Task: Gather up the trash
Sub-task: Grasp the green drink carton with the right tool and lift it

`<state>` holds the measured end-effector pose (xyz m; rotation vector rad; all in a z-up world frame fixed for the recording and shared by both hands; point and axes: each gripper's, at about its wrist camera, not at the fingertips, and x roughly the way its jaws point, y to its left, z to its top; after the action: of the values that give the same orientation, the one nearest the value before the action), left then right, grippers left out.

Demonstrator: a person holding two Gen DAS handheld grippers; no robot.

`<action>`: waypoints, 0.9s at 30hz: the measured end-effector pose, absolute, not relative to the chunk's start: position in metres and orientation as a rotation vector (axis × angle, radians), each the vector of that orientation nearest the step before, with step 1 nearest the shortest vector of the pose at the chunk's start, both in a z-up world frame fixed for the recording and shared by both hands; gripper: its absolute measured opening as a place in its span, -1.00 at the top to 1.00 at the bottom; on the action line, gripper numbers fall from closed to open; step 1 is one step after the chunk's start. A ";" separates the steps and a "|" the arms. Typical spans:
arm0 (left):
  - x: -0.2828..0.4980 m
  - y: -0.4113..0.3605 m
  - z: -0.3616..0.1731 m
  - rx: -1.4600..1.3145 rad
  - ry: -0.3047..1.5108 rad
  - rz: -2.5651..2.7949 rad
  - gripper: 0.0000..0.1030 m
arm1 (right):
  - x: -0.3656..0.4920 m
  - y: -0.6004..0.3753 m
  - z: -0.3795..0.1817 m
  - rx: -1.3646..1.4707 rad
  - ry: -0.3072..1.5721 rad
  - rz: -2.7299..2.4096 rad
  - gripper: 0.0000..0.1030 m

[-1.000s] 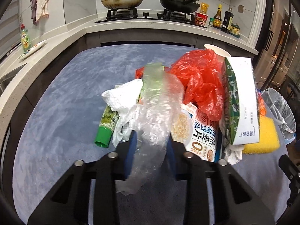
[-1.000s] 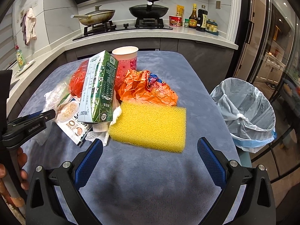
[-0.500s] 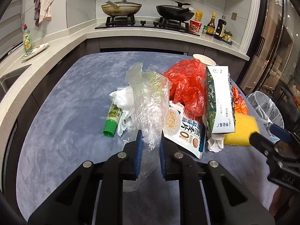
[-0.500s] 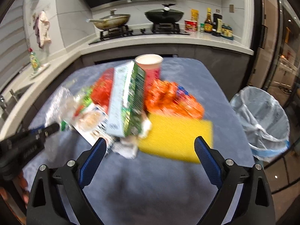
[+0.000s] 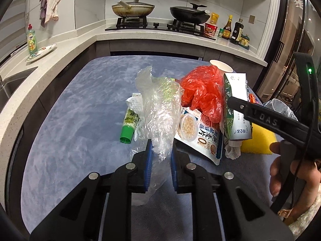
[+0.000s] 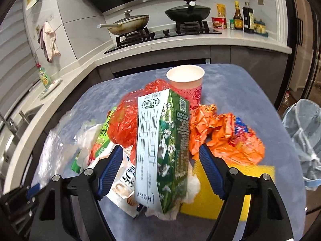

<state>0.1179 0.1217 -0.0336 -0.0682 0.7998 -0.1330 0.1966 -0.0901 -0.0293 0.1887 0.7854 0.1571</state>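
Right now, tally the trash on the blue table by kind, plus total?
Plastic bags: 2, clear bag in the left gripper, red bag
Cartons: 1, green milk carton
Paper cups: 1
Food pouches and wrappers: 2, oat pouch, orange wrapper
Sponges: 1, yellow
Green-capped tubes: 1
Crumpled tissues: 2
Total: 10

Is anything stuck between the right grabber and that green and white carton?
Nothing visible. The green and white carton already sits between the right gripper's closing jaws, with small gaps on both sides.
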 end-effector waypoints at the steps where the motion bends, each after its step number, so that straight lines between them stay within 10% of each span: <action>1: 0.118 0.122 -0.034 -0.071 0.802 -0.137 0.70 | 0.199 -0.090 -0.031 0.195 0.791 0.157 -0.37; 6: 0.119 0.119 -0.036 -0.071 0.803 -0.147 0.70 | 0.207 -0.091 -0.040 0.213 0.809 0.176 -0.10; 27: 0.097 0.066 0.019 -0.006 0.692 -0.280 0.70 | 0.126 -0.163 0.035 0.238 0.641 0.113 -0.10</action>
<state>0.0968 0.0658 0.0194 -0.0059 0.6922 -0.2799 0.1258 -0.1633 0.0355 0.2384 0.6413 0.1127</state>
